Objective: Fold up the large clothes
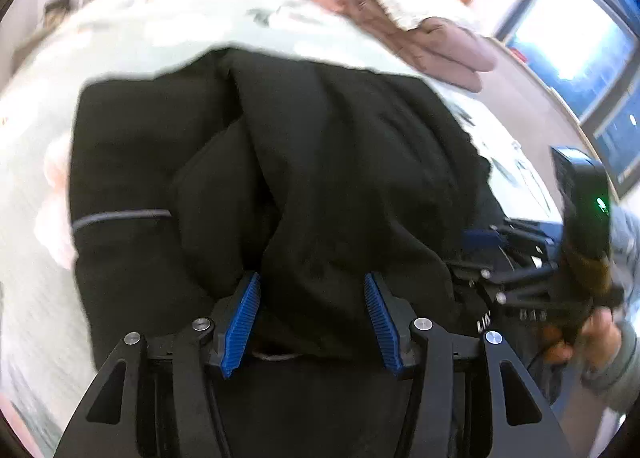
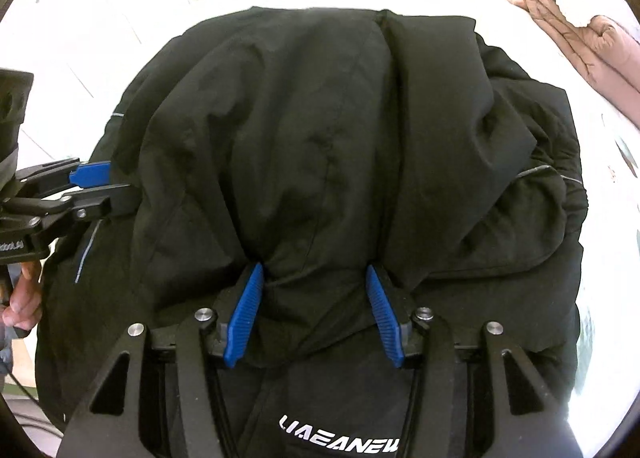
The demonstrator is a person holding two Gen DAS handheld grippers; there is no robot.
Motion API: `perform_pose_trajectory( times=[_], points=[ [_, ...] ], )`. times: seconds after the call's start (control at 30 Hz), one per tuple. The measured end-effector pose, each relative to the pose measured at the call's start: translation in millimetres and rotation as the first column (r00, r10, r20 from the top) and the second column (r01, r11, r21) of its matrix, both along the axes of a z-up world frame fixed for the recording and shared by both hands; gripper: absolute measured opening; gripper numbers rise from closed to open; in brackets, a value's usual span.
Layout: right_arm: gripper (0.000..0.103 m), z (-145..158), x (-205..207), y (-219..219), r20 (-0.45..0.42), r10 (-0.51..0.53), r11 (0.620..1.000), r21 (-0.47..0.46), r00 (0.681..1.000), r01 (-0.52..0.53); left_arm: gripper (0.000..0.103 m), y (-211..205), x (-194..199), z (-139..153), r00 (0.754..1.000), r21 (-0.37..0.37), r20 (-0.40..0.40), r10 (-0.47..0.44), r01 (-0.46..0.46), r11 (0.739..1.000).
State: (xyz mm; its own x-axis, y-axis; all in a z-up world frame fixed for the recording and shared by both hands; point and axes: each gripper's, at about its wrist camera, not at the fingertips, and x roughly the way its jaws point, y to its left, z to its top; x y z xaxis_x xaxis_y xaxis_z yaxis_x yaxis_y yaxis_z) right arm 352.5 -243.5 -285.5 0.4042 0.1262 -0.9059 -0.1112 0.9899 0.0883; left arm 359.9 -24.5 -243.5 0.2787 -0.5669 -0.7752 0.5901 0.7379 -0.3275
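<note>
Two close downward views, shared jacket (image 1: 280, 162)

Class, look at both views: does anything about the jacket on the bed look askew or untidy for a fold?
Yes. The jacket is bunched into thick ridges along its middle, and one sleeve bulges out to the right instead of lying flat. Nothing looks torn or spilled on the bed.

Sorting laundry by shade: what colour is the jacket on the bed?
Black, with thin grey piping; the jacket shows best in the right wrist view.
</note>
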Motion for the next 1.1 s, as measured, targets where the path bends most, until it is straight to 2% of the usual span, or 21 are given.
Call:
perform_pose_trajectory(
  times=[0.07,0.13,0.23,0.37,0.4,0.43,0.47,0.5,0.53,0.57,0.63,0.73,0.77,0.87,0.97,1.07,1.1],
  points=[
    [0.054,5.8,-13.3,-4.3,0.036,0.002,1.0,0.024,0.999,-0.003,0.055,11.9,-14.4,12.3,0.998,-0.012,0.069,-0.006,0.007,1.0],
    [0.054,18.1,-26.7,-8.0,0.084,-0.003,0.999,0.033,0.996,0.0,0.055,42.9,-29.3,26.9,0.994,-0.035,0.114,0.0,0.004,0.999],
    [0.054,49.1,-64.8,-10.4,0.172,-0.014,0.999,0.046,0.985,0.006,0.055,82.0,-65.5,48.2,0.984,-0.075,0.166,0.059,-0.047,0.996],
    [0.055,105.1,-147.3,-16.7,0.28,-0.041,0.997,0.081,0.959,0.019,0.055,139.2,-153.3,85.7,0.956,-0.099,0.239,0.172,-0.152,0.983],
    [0.055,121.4,-177.6,-18.9,0.294,-0.065,0.997,0.068,0.954,0.047,0.055,148.6,-170.8,92.9,0.954,-0.104,0.233,0.191,-0.171,0.98],
    [0.055,134.0,-190.5,-20.0,0.291,-0.084,0.996,0.053,0.953,0.072,0.055,162.9,-191.7,100.8,0.953,-0.093,0.217,0.211,-0.195,0.976],
    [0.056,145.3,-216.9,-24.9,0.28,-0.119,0.993,0.027,0.953,0.116,0.056,175.5,-215.5,107.6,0.953,-0.059,0.199,0.23,-0.223,0.973],
    [0.058,151.9,-230.8,-28.7,0.271,-0.14,0.99,0.016,0.952,0.141,0.057,182.0,-229.1,108.1,0.952,-0.04,0.185,0.243,-0.239,0.97],
    [0.06,156.7,-253.0,-37.9,0.263,-0.168,0.985,0.015,0.95,0.17,0.062,190.3,-243.2,105.3,0.954,-0.024,0.15,0.26,-0.259,0.966],
    [0.065,156.9,-270.1,-47.1,0.259,-0.189,0.981,0.018,0.947,0.191,0.063,202.6,-255.8,95.7,0.957,-0.008,0.095,0.276,-0.276,0.961],
    [0.066,141.3,-299.4,-70.6,0.229,-0.245,0.968,0.007,0.942,0.25,0.063,220.3,-267.0,71.1,0.95,0.009,0.04,0.308,-0.309,0.951],
    [0.066,92.3,-327.8,-115.4,0.119,-0.347,0.938,0.032,0.93,0.346,0.061,244.2,-265.7,14.2,0.909,0.007,-0.12,0.399,-0.401,0.916],
    [0.066,75.2,-334.7,-127.5,0.078,-0.372,0.928,0.048,0.925,0.37,0.061,251.1,-265.1,-5.9,0.894,-0.046,-0.201,0.401,-0.417,0.908],
    [0.066,43.1,-353.3,-153.3,0.033,-0.424,0.905,0.055,0.905,0.422,0.061,257.6,-264.0,-37.2,0.866,-0.155,-0.342,0.364,-0.434,0.888],
    [0.066,20.5,-362.9,-172.2,-0.022,-0.462,0.881,0.103,0.887,0.461,0.061,253.4,-261.3,-51.5,0.844,-0.157,-0.394,0.364,-0.452,0.878],
    [0.066,2.2,-361.6,-176.2,-0.071,-0.453,0.868,0.192,0.889,0.458,0.061,247.1,-260.3,-53.2,0.846,-0.153,-0.386,0.367,-0.451,0.879],
    [0.062,-4.0,-359.9,-175.1,-0.09,-0.446,0.866,0.209,0.891,0.455,0.061,247.2,-258.9,-52.3,0.845,-0.159,-0.39,0.367,-0.454,0.876]
  ],
)
